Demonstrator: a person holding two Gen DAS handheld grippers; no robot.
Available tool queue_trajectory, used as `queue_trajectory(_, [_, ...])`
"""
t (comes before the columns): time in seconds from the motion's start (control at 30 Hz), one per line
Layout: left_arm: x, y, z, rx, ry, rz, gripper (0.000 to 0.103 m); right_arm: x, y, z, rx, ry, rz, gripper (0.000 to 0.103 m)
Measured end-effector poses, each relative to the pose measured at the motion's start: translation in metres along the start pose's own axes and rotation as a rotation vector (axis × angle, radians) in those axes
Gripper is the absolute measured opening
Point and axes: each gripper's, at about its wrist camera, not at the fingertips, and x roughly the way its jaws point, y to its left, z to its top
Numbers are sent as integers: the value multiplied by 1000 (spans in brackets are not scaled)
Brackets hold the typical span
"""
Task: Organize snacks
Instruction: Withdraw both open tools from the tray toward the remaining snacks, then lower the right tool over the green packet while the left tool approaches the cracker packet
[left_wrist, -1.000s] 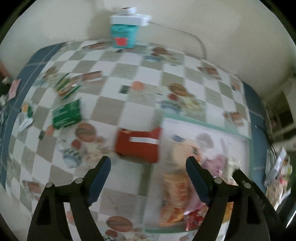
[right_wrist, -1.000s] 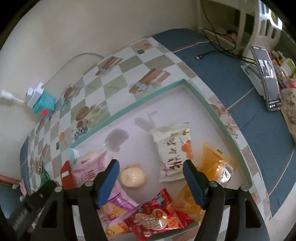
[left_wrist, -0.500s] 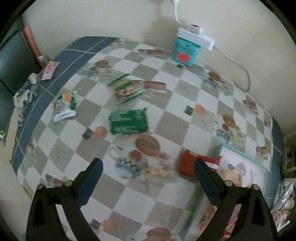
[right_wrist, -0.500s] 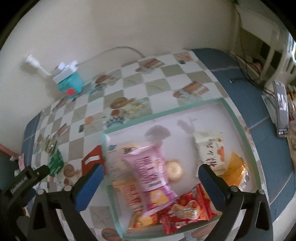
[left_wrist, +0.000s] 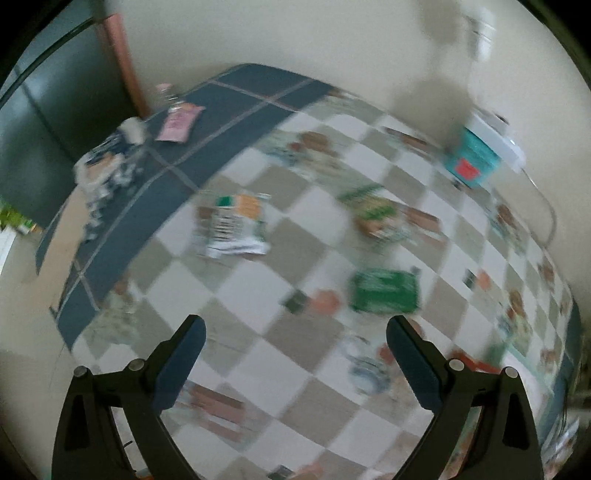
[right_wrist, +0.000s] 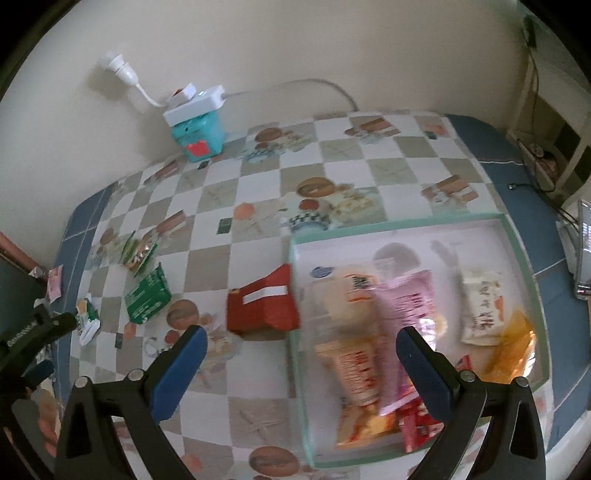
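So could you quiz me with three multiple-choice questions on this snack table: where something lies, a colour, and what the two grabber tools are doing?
1. Where does the red packet lie?
A. on the cloth beside the tray
B. inside the tray
C. on the floor

2. What colour is the box under the power strip?
A. yellow
B. teal
C. black

3. How do the right gripper and the left gripper stand?
A. each shut on a packet
B. both open and empty
C. one shut

Answers: 1 A, it sits against the tray's outer wall; 2 B, teal with a red patch; 3 B, only tablecloth and tray show between the fingers.
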Motion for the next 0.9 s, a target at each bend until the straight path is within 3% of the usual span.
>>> queue_trajectory(0.5, [19,105,35,-195,31,5,98,20,75,-9,-71,27,56,103])
queue_trajectory(0.7, [37,124,43,-224,70,-2,98,30,100,-9,-114,28,69,103])
queue_trajectory(0.9, [52,118,57,-192,82,-24,98,45,122,-6,-165,33,82,103])
